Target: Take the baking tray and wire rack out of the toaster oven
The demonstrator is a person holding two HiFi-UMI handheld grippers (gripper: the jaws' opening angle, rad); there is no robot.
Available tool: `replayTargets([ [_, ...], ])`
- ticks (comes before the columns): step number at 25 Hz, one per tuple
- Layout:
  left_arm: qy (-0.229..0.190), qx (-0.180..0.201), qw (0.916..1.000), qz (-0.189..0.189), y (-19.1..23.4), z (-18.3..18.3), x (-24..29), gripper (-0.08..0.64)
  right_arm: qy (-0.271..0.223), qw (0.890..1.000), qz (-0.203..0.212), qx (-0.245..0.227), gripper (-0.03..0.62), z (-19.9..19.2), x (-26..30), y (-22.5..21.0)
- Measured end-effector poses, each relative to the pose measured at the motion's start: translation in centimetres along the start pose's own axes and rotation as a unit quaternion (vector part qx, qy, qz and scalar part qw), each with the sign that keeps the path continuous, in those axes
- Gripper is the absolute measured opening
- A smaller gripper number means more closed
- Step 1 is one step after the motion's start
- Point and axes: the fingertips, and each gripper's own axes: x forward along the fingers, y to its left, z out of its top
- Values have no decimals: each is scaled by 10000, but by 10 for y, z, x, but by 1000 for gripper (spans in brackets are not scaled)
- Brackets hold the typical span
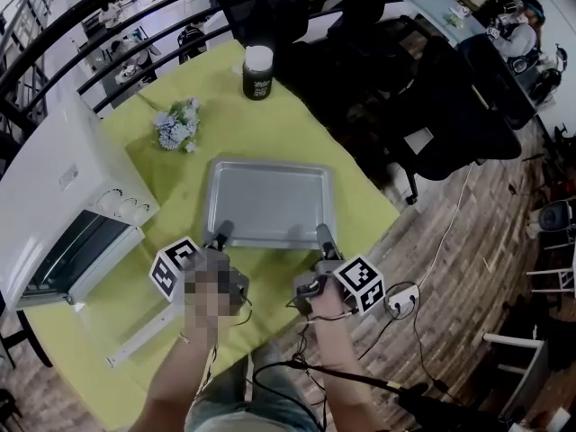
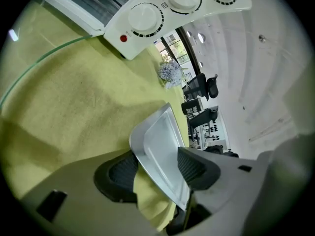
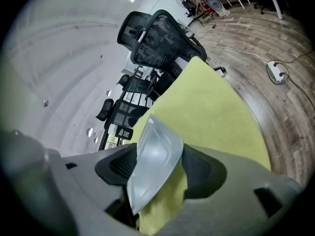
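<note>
The silver baking tray lies flat on the yellow-green tablecloth in front of me. My left gripper sits at its near left corner and my right gripper at its near right corner. In the left gripper view the tray's rim runs between the spread jaws of the left gripper, which is open. The right gripper is also open, with the tray corner between its pads and cloth showing beside it. The white toaster oven stands at the left with its door down. No wire rack shows.
A black jar with a white lid and a small bunch of flowers lie beyond the tray. The oven's glass door juts toward me at left. Office chairs stand past the table's right edge. Cables and a power strip lie on the floor.
</note>
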Motion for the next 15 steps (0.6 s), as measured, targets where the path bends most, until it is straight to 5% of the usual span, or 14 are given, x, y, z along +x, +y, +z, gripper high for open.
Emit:
replayTargets([
  [15,416,-435,9980,184,24,-48,-18,232,6,10000,-70,56,291,1,-30,-18],
])
